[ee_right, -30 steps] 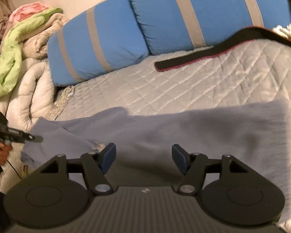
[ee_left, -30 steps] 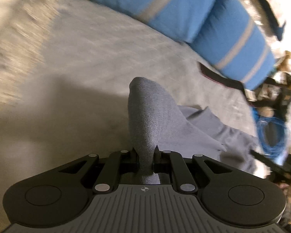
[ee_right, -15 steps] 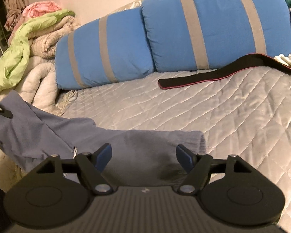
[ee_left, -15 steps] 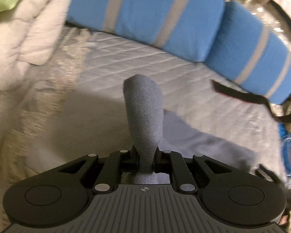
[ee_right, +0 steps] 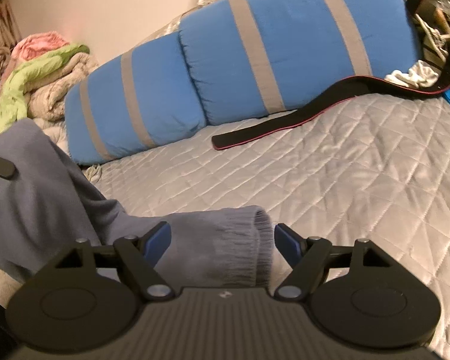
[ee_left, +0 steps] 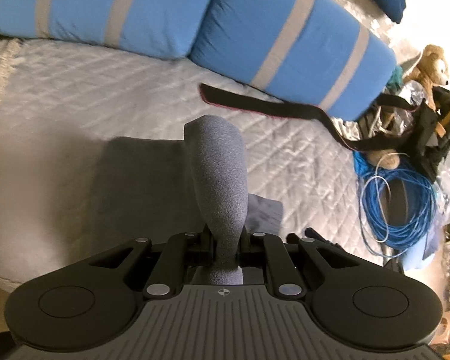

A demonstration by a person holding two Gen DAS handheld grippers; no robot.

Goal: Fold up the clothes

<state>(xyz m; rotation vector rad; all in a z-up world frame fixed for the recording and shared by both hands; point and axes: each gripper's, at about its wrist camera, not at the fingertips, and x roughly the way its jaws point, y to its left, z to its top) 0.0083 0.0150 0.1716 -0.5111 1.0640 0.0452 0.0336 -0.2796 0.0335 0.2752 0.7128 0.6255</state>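
Grey-blue knit garment hangs from the clenched left gripper, its ribbed cuff lying crosswise on the bed between the right gripper jaws, which have just been spreading

Grey-blue knit garment, part lifted off the bed

In the left wrist view a bunched fold of soft grey fabric stands up in a rounded hump, the rest spread flat beneath it; in the right wrist view its ribbed cuff lies near, open end to the right, while the left part rises in a draped fold
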